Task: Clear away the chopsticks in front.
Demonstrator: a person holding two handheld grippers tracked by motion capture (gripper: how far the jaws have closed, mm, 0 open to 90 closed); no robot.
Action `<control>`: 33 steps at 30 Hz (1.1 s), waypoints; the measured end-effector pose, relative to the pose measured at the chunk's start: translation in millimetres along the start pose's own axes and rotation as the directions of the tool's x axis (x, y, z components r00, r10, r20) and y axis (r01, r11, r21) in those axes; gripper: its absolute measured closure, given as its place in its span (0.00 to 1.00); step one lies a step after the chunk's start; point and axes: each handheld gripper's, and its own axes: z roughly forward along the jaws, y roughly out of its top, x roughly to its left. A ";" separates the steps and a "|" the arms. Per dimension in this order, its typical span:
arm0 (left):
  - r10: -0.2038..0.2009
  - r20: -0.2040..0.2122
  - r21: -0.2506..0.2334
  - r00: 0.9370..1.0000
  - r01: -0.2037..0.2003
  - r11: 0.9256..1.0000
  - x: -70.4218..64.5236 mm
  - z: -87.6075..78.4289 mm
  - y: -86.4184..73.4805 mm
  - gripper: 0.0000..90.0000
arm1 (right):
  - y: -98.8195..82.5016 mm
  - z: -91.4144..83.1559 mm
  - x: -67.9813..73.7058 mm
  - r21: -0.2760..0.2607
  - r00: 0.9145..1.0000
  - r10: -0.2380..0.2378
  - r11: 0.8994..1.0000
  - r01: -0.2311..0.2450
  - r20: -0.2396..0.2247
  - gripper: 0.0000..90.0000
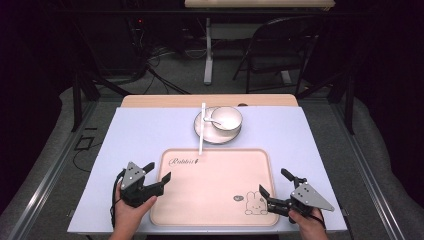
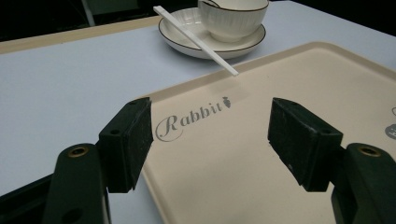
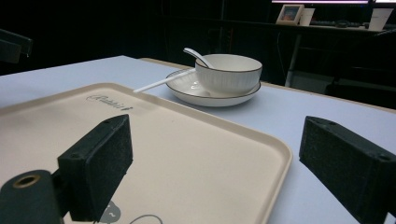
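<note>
A beige tray (image 1: 215,185) printed "Rabbit" lies at the near middle of the table. Beyond it a white bowl (image 1: 226,118) stands on a white plate (image 1: 220,138), with a spoon (image 1: 211,120) in the bowl. A white chopstick (image 1: 202,130) rests on the plate, its near end over the tray's far rim. My left gripper (image 1: 157,171) is open and straddles the tray's left edge (image 2: 154,100), holding nothing. My right gripper (image 1: 274,182) is open at the tray's near right corner (image 3: 275,158), one jaw over the tray and one over the cloth. The left gripper (image 2: 210,140) and right gripper (image 3: 215,163) both face the bowl (image 3: 228,74).
A pale blue cloth (image 1: 135,135) covers the table, with a strip of wood (image 1: 165,100) showing at the far edge. Beyond the table stand a folding chair (image 1: 280,45) and a white table leg (image 1: 208,50) on a dark floor with cables.
</note>
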 end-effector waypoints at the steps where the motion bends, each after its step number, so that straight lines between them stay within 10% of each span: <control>1: 0.003 -0.001 0.002 1.000 -0.003 1.000 0.4 0.4 0.0 0.34 | 0.0 -0.3 -0.1 0.001 1.000 -0.001 1.000 0.001 -0.004 0.10; 23: -0.045 0.015 0.075 0.999 0.044 0.996 6.3 17.6 12.4 0.33 | -1.2 5.4 3.4 0.011 0.999 0.005 1.000 -0.004 -0.032 0.11; 33: -0.131 0.030 0.141 0.991 0.126 0.982 21.4 40.8 56.9 0.32 | -0.2 3.5 5.2 0.009 0.999 0.002 1.000 -0.002 -0.038 0.11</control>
